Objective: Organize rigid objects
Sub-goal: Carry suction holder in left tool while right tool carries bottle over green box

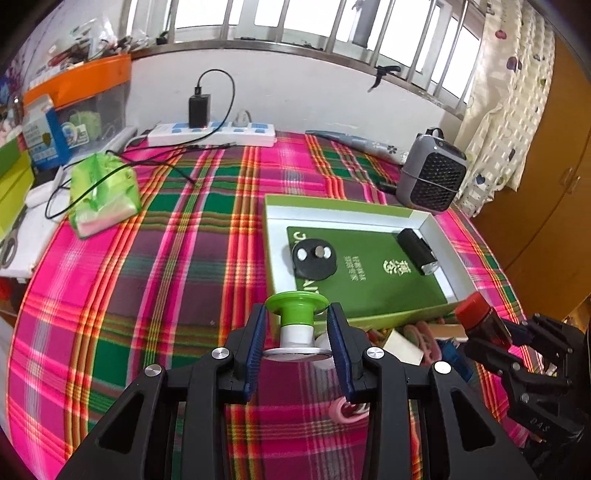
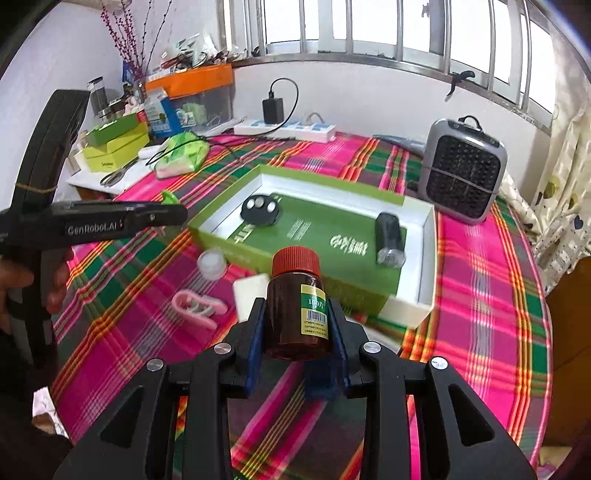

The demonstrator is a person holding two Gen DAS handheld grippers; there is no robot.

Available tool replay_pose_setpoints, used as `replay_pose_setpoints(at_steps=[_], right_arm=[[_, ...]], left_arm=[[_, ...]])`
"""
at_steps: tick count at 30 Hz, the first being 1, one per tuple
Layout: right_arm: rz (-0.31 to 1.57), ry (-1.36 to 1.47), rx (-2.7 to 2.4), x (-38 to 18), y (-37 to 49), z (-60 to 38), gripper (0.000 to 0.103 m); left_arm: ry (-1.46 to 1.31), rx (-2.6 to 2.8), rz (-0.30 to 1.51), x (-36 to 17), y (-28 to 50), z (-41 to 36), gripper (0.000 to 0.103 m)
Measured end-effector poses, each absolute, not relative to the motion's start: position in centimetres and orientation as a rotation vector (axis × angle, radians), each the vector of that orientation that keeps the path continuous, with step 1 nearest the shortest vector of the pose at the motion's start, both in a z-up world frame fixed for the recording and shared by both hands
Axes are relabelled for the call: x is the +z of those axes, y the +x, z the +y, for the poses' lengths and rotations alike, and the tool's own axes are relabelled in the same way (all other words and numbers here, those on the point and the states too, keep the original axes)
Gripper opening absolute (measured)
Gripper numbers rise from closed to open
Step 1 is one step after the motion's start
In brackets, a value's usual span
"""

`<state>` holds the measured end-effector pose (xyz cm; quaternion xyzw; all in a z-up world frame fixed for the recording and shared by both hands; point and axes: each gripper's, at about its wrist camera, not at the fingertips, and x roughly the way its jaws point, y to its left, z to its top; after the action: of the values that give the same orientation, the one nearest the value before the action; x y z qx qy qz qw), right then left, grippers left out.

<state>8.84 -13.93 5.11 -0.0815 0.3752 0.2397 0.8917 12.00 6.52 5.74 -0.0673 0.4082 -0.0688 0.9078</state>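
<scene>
Amber pill bottle (image 2: 297,306) is clamped in the right gripper (image 2: 298,325) and a green-capped spool (image 1: 296,321) in the left gripper (image 1: 297,343), both short of the green tray (image 1: 373,214); tilting risks slippage.

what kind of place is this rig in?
Probably a lived-in home room, not a lab: plaid tablecloth, barred window with a patterned curtain, and a power strip beside household clutter.

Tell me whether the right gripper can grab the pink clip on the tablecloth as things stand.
Probably not: the right gripper is shut on the brown bottle. The pink clip lies uncovered, but the bottle must be put down first.
</scene>
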Motion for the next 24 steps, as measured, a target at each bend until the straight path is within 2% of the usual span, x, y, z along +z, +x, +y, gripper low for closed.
replay_pose_setpoints(at_steps=[24], right_arm=[[0.855, -0.125, 0.403, 4.2, 18.8, -13.8, 0.033]], left_arm=[[-0.1, -0.183, 0.876, 5.3, 20.9, 3.8, 0.033]])
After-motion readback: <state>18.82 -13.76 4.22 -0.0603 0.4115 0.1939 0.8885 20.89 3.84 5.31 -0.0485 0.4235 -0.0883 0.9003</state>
